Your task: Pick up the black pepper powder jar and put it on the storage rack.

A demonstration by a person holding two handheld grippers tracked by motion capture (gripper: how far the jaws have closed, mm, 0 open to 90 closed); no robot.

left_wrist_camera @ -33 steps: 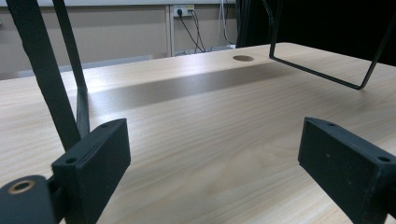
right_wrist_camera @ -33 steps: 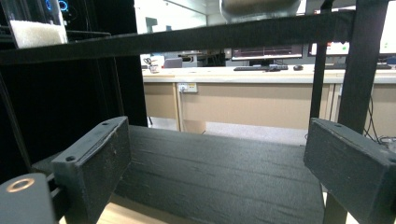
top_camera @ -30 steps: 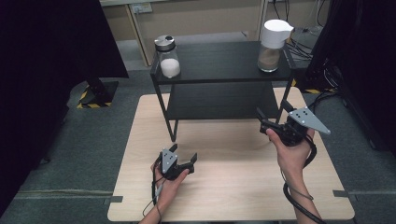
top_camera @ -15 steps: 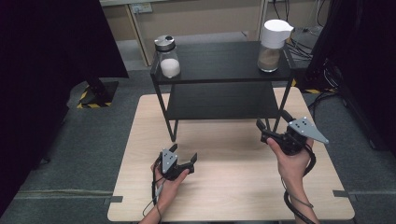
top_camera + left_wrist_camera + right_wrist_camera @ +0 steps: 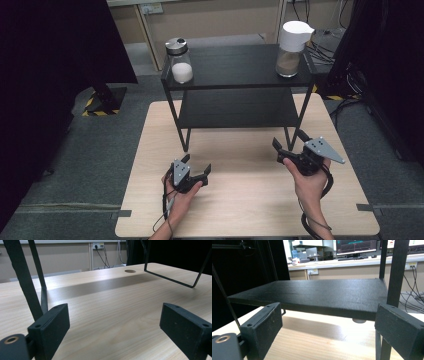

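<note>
Two tools, your left tool (image 5: 196, 169) and right tool (image 5: 292, 143), sit spread and empty near the desk's (image 5: 250, 200) front edge, grey carpet (image 5: 90, 150) around.

Two black hand-held tools: left tool (image 5: 196, 166), right tool (image 5: 288, 143); two jars, one clear glass silver-lidded (image 5: 179, 61), one white-capped (image 5: 291, 47); one black two-tier metal shelf (image 5: 240, 64); one light wooden worktop (image 5: 240, 205)

High view looks down; gripper views skim table (image 5: 240, 200) level.

2 jars (image 5: 179, 61) on shelf (image 5: 235, 59), shelf on table (image 5: 245, 205)
</note>
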